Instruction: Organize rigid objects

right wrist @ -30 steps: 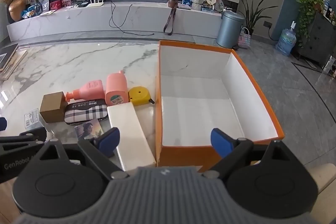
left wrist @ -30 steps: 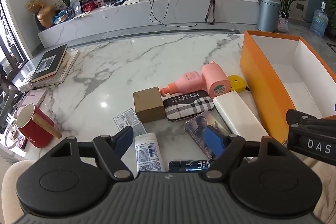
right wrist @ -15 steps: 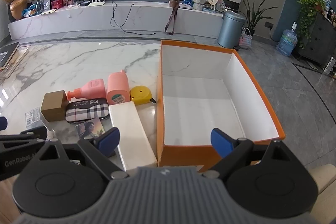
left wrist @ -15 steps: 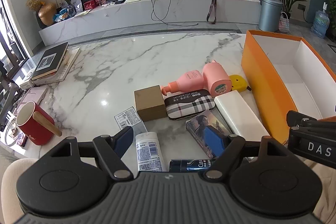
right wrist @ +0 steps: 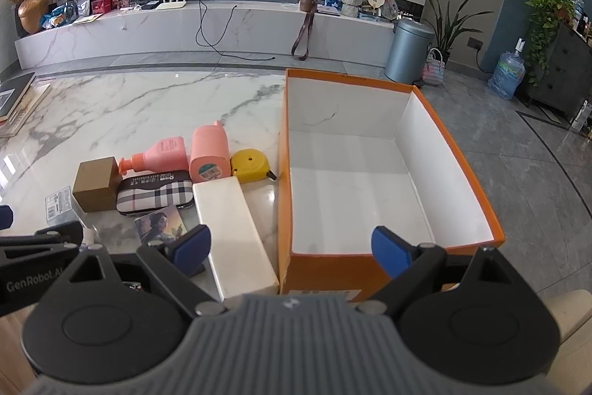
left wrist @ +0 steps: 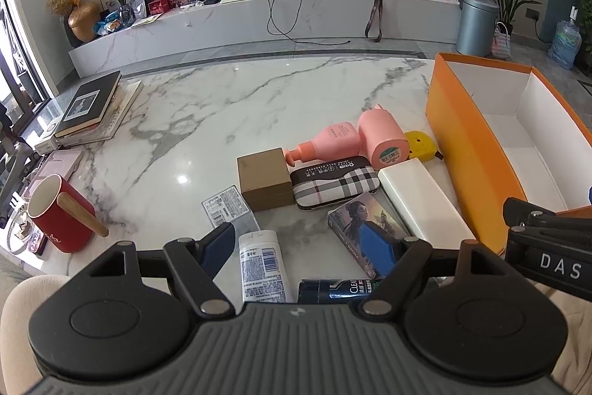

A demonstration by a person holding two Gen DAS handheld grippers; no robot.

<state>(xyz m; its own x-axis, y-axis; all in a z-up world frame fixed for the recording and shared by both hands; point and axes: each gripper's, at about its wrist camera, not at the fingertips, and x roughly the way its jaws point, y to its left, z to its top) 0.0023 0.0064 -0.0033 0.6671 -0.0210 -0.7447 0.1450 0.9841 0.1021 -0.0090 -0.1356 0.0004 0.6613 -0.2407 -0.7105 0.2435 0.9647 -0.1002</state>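
Note:
An empty orange box (right wrist: pixel 425 247) with a white inside stands at the right of the marble table (left wrist: pixel 259 99); it also shows in the left wrist view (left wrist: pixel 466 150). Left of it lie a white long box (right wrist: pixel 229 232), a yellow tape measure (right wrist: pixel 249 165), a pink cup (right wrist: pixel 209 154), a pink pump bottle (right wrist: pixel 162 156), a plaid case (right wrist: pixel 155 191), a brown box (right wrist: pixel 94 184), a picture box (left wrist: pixel 366 224), a white tube (left wrist: pixel 262 265) and a dark bottle (left wrist: pixel 336 289). My left gripper (left wrist: pixel 299 247) is open above the tube. My right gripper (right wrist: pixel 292 247) is open over the box's near left corner.
A red mug (left wrist: pixel 61 213) with a wooden handle stands at the table's near left. A stack of books (left wrist: pixel 92 106) lies at the far left. A clear labelled packet (left wrist: pixel 225 206) lies beside the brown box. A grey bin (right wrist: pixel 409 50) stands on the floor beyond.
Both grippers have drifted slightly; the views shifted a little. Both stay open and empty. No object on the table has moved.

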